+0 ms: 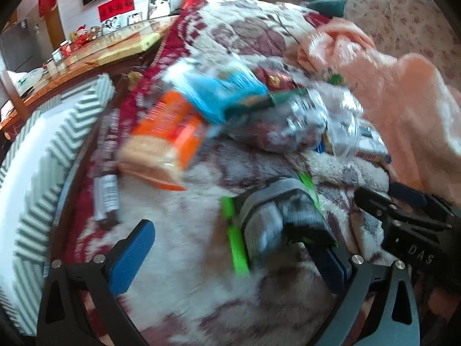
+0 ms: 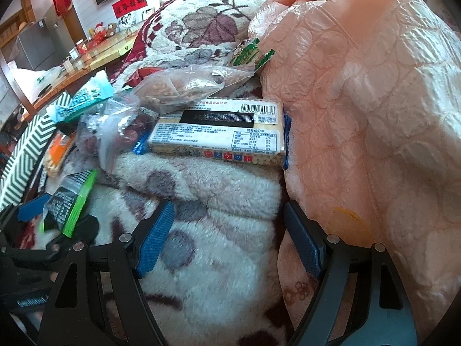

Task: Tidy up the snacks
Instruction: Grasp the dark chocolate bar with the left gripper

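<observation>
Snacks lie on a floral fleece blanket (image 1: pixel 187 245). My left gripper (image 1: pixel 230 256) is open; a grey and green packet (image 1: pixel 276 216) lies between its fingers, against the right finger. Beyond it are an orange cracker pack (image 1: pixel 167 141), a blue packet (image 1: pixel 219 92) and clear bags (image 1: pixel 291 127). My right gripper (image 2: pixel 230 239) is open and empty over the blanket. Ahead of it lies a yellow biscuit pack (image 2: pixel 224 132), with clear bags (image 2: pixel 178 86), a green-white packet (image 2: pixel 247 53) and the grey-green packet (image 2: pixel 69 201) at left.
A pink quilt (image 2: pixel 360 101) rises on the right, touching the biscuit pack. A green-and-white chevron box (image 1: pixel 43 173) stands at the left bed edge. A wooden table (image 1: pixel 86 57) with small items is behind. The right gripper's body (image 1: pixel 409 225) shows in the left wrist view.
</observation>
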